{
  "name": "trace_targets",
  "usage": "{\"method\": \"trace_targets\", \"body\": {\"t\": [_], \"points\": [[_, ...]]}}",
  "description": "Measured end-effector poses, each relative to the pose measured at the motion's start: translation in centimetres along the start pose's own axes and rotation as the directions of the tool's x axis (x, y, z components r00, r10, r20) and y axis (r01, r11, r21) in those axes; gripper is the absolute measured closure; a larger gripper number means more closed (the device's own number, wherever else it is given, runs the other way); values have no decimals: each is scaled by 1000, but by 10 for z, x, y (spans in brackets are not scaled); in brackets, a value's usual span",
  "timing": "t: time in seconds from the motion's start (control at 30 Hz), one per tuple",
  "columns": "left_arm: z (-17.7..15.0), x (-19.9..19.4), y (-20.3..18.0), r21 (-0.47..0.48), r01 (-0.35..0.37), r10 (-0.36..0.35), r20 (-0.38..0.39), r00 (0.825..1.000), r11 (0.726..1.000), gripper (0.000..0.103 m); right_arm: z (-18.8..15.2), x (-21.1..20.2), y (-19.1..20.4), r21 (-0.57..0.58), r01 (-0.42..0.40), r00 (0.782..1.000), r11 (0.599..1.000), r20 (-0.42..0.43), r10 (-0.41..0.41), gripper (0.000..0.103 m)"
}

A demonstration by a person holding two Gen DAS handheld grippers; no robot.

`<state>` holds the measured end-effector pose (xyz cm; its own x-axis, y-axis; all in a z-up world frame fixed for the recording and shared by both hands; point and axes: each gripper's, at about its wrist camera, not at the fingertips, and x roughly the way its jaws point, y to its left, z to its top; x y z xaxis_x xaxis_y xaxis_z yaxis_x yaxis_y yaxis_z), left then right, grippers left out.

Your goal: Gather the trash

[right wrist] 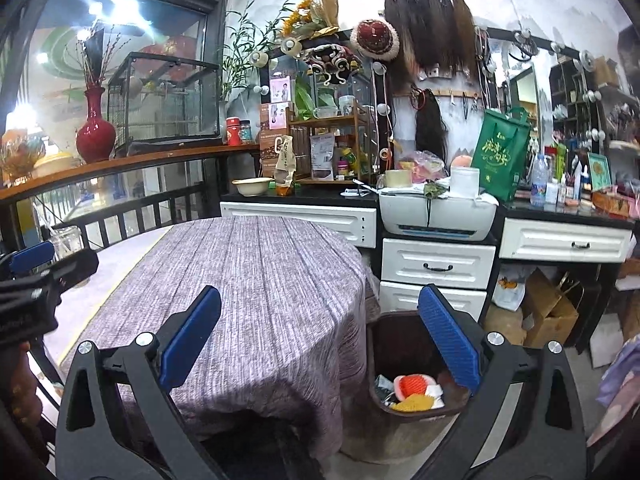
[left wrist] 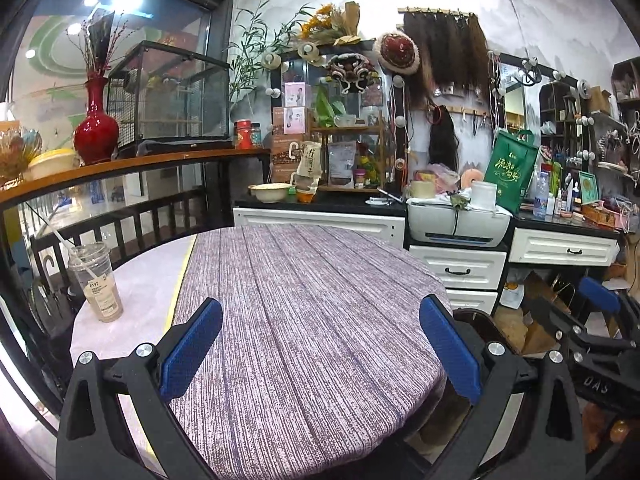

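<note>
A round table [left wrist: 304, 320] carries a purple striped cloth [right wrist: 256, 280], with a paler bare strip showing along its left side. Behind it, a curved wooden ledge [left wrist: 132, 162] supports a red vase [left wrist: 95, 128] holding dried stems, a glass-and-wire cage [left wrist: 172, 96] and a red tin [left wrist: 243, 134]. Along the back wall, white drawers [left wrist: 458, 268] under a black counter bear a white printer [left wrist: 456, 226], a green tote bag [left wrist: 510, 172], a cream bowl [left wrist: 269, 192] and a water bottle [left wrist: 541, 196], with hair extensions [left wrist: 444, 48] hanging from a rack above.
</note>
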<state>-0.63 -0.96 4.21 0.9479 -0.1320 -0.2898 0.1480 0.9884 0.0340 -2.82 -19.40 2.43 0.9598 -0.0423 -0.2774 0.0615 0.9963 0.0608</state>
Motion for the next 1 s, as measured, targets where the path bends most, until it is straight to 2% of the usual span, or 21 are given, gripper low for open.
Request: {"method": "trace_targets", "body": {"t": [0.27, 1.0], "points": [[-9, 2, -1, 16, 14, -13, -17, 1000, 1000, 5, -13, -7, 0, -8, 7, 998, 1000, 61, -7, 6], [-12, 7, 1, 29, 21, -20, -35, 999, 999, 5, -17, -3, -2, -15, -11, 999, 1000, 36, 12, 6]]}}
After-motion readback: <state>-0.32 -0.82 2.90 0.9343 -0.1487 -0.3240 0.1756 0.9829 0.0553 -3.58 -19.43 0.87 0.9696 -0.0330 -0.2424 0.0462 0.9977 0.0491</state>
